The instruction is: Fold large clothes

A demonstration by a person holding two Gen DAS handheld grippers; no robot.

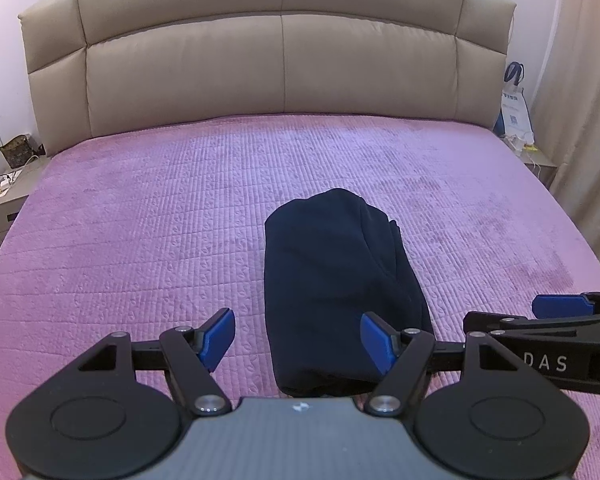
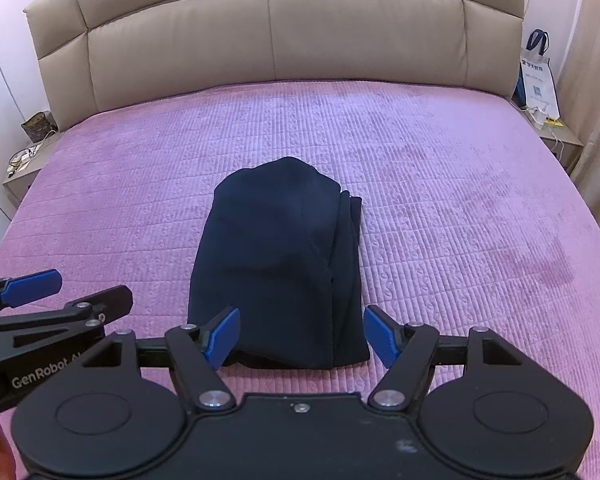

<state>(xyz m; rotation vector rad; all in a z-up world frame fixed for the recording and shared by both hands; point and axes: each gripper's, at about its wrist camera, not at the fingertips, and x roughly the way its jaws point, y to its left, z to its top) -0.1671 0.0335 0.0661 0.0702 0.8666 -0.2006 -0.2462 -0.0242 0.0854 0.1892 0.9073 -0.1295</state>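
Both jaws gape empty as the folded navy fabric bundle [image 2: 280, 268] lies lengthwise dead ahead, right gripper [image 2: 300, 336] squarer to it than left gripper [image 1: 298, 340].

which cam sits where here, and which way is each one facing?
Left wrist: sits on the left gripper, faces the headboard across the pink bedspread; its own open fingers straddle the near left edge of the folded dark garment; the right gripper pokes in from the right.
Right wrist: sits on the right gripper, same heading; open fingers frame the garment's near end; the left gripper shows at left.
Shared: garment, bedspread, headboard, tote bag, both nightstands.
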